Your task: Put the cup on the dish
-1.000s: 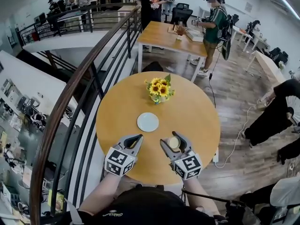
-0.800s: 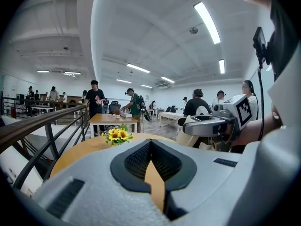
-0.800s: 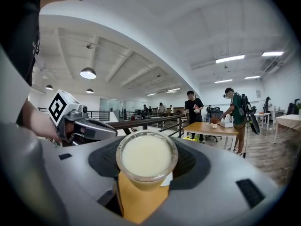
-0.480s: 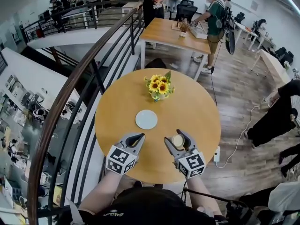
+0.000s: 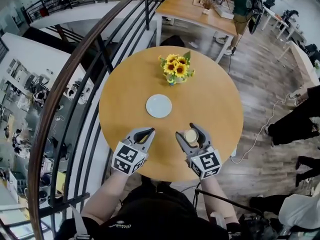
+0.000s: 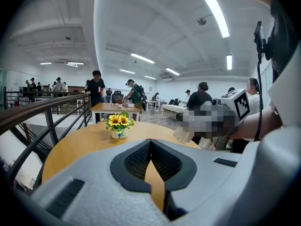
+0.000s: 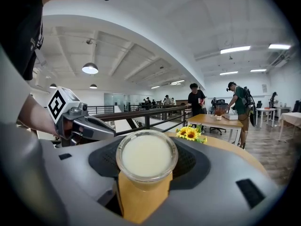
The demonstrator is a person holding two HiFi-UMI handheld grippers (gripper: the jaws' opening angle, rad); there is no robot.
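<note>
A clear cup (image 5: 191, 135) with a pale, creamy inside sits between the jaws of my right gripper (image 5: 190, 135), which is shut on it near the table's front edge. In the right gripper view the cup (image 7: 146, 155) fills the middle, held upright. The white dish (image 5: 159, 106) lies flat on the round wooden table (image 5: 215, 104), up and to the left of the cup and apart from it. My left gripper (image 5: 149, 132) hovers left of the cup, its jaws shut with nothing between them. The left gripper (image 6: 151, 173) shows only bare tabletop past its jaws in its own view.
A small vase of sunflowers (image 5: 177, 66) stands at the table's far side, beyond the dish. A dark metal railing (image 5: 75, 79) curves along the table's left, with a drop to a lower floor behind it. Another wooden table (image 5: 200, 11) and people stand further back.
The head view has tilted and shifted, so the table sits higher in frame. Both grippers keep the same places relative to the table, and the cup stays in the right one.
</note>
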